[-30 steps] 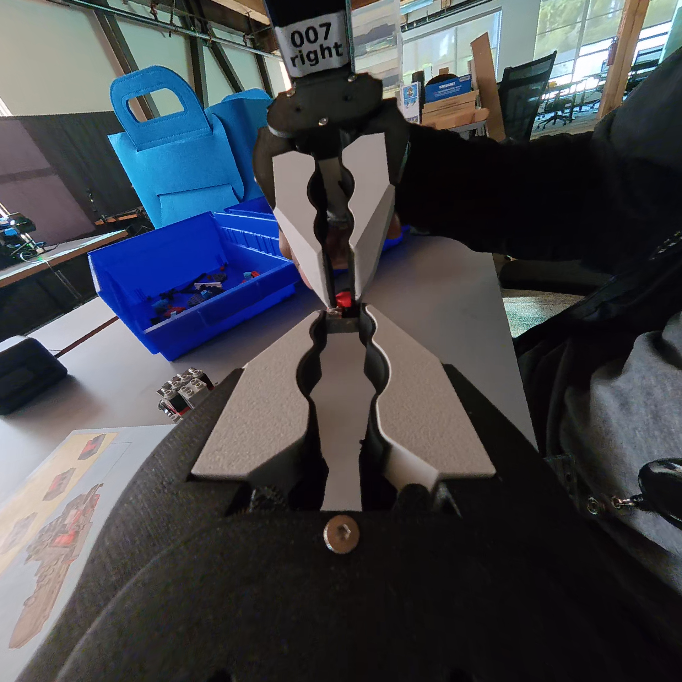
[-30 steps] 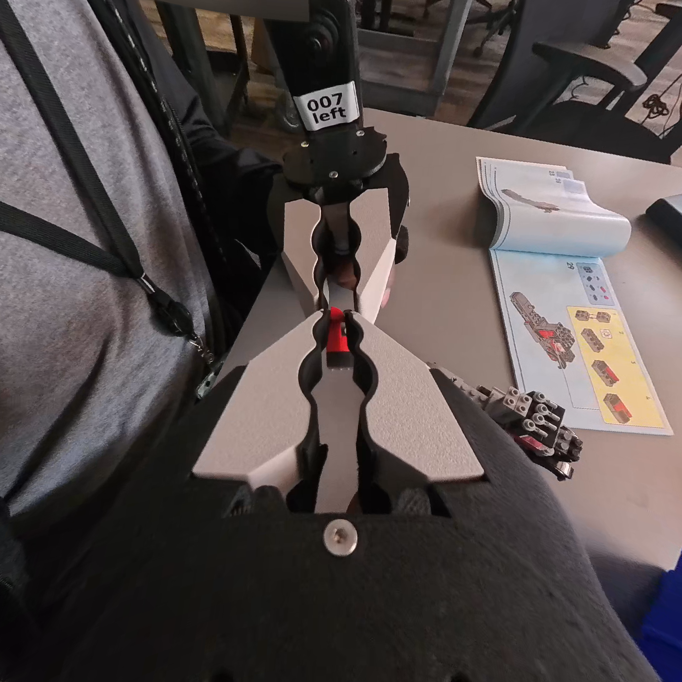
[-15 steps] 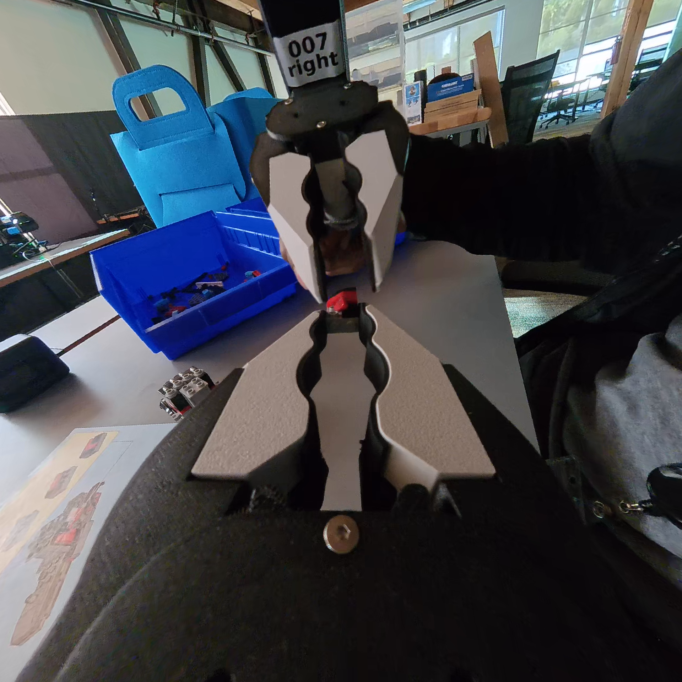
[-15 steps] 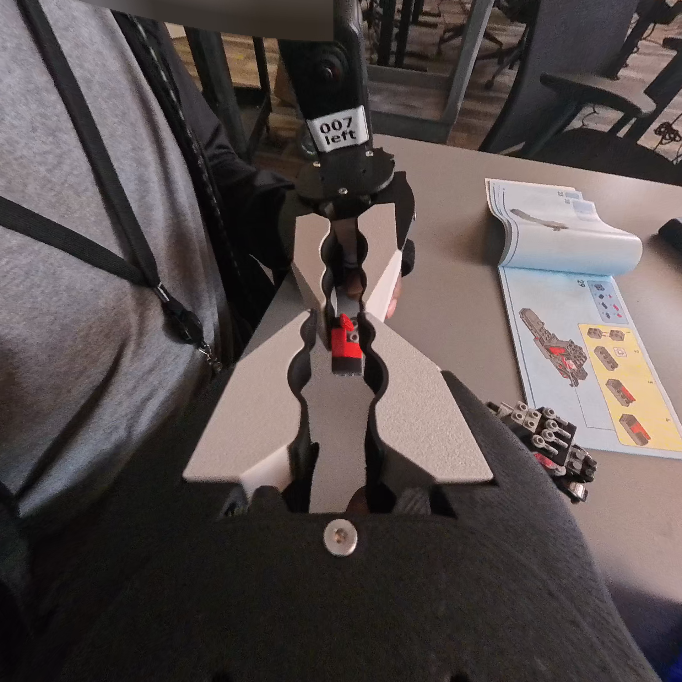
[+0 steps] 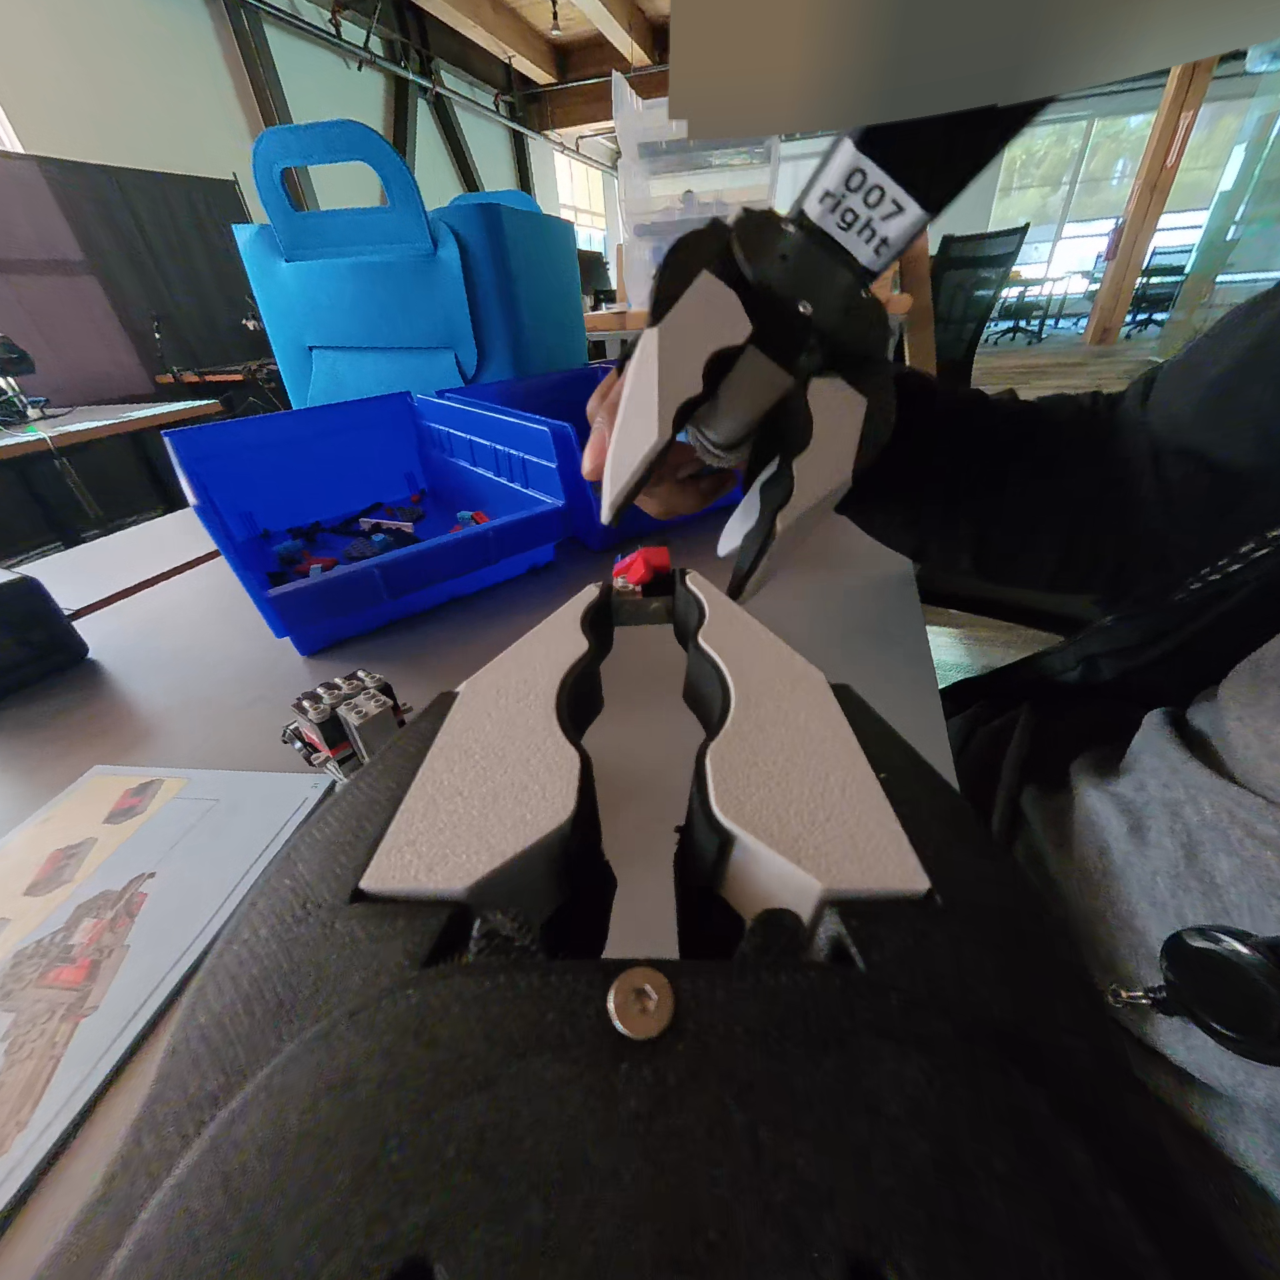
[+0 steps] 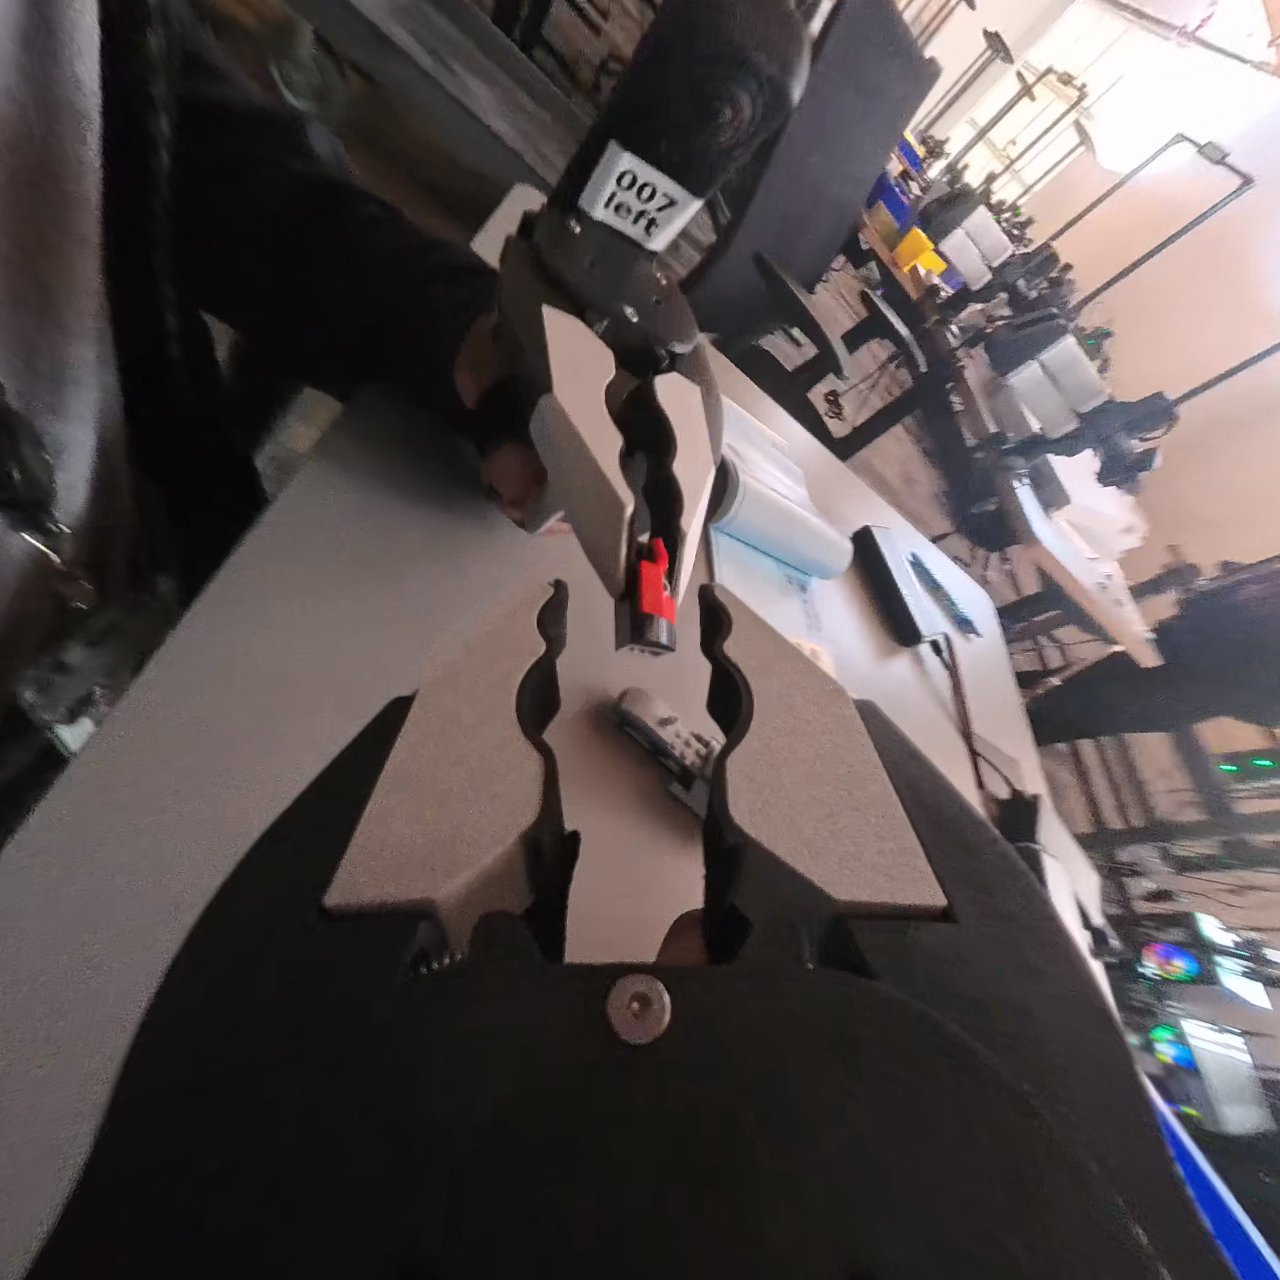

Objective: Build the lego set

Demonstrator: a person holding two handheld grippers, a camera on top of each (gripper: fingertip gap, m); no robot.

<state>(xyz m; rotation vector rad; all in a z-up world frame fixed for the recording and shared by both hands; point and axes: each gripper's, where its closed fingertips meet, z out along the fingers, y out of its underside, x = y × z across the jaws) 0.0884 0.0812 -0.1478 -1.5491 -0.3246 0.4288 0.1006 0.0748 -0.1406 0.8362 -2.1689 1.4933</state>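
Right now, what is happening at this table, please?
A person is building a lego set with two handheld grippers. The left gripper is shut on a small red and dark grey lego sub-assembly, held above the grey table. The right gripper is open and empty, tilted just beyond the piece. A partly built grey lego model lies on the table beside the open instruction booklet. A blue bin holds loose pieces.

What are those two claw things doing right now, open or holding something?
Left gripper: shut on the small red and dark lego piece.
Right gripper: open, holding nothing, close beside that piece.
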